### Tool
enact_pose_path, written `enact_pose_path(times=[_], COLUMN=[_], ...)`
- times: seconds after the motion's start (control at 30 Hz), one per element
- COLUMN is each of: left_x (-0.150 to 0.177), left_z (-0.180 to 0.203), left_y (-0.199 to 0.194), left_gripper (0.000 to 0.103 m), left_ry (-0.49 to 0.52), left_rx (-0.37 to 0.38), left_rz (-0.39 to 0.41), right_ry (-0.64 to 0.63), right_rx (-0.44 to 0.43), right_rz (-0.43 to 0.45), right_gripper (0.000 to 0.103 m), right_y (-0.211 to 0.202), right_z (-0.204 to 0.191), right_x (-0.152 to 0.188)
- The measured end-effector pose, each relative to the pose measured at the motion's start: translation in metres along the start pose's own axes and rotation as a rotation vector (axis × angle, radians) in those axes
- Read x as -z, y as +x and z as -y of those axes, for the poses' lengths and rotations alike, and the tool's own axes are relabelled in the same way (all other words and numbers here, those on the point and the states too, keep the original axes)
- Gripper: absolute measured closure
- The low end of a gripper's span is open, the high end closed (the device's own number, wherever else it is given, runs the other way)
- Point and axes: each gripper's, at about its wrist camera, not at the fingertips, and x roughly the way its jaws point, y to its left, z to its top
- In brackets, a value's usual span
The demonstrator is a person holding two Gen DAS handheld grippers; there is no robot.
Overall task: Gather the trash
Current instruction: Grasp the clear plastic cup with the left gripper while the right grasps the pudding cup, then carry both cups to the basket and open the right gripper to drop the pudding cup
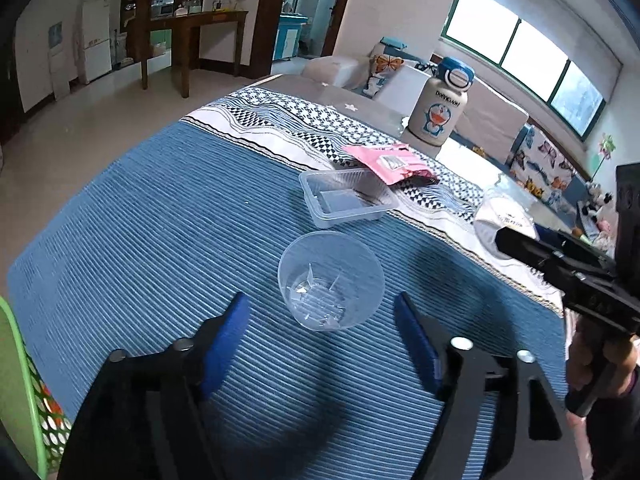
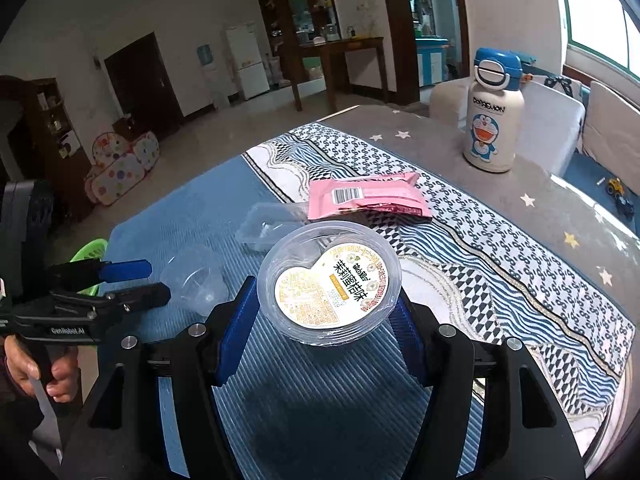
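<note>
While we tilt both tools down over the blue ribbed tablecloth [image 1: 160,208], our left gripper [image 1: 322,312] stands spread wide, the clear plastic cup [image 1: 330,280] upright just ahead of its tips, untouched. Our right gripper [image 2: 326,304] pinches the round clear tub with a printed label [image 2: 330,280]. Only the left view shows a green perforated basket [image 1: 24,384] beside us. Beyond lie a clear rectangular tray [image 1: 346,198], a pink wrapper [image 1: 390,162] and a white cartoon bottle [image 2: 494,116].

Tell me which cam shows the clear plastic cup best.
Left wrist: the clear plastic cup stands unobstructed between the open left claw fingers, interior visible. Right wrist shows it small and faint at the left, beside the lidded round container.
</note>
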Motion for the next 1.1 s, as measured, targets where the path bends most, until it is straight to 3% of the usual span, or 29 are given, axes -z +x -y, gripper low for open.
enact_pose_path(times=[0.3, 0.43, 0.5, 0.83, 1.1], left_x=[0.0, 0.001, 0.002, 0.019, 0.049], left_z=[0.012, 0.009, 0.007, -0.023, -0.077], left_y=[0.028, 0.036, 0.034, -0.023, -0.088], left_gripper=[0.019, 0.043, 0.045, 0.046, 0.046], left_ry=[0.077, 0.061, 0.055, -0.018, -0.101], left_rx=[-0.036, -0.026, -0.021, -0.068, -0.14], left_rz=[-0.038, -0.045, -0.034, 0.065, 0.128], right_ry=[0.013, 0.013, 0.014, -0.028, -0.105], right_rx=[-0.012, -0.014, -0.015, -0.061, -0.155], right_rz=[-0.018, -0.022, -0.021, -0.023, -0.027], right_gripper=[0.04, 0.04, 0.04, 0.04, 0.04], right_y=[0.01, 0.012, 0.011, 0.007, 0.012], right_z=[0.004, 0.003, 0.002, -0.03, -0.099], right_x=[0.002, 0.003, 0.003, 0.004, 0.002])
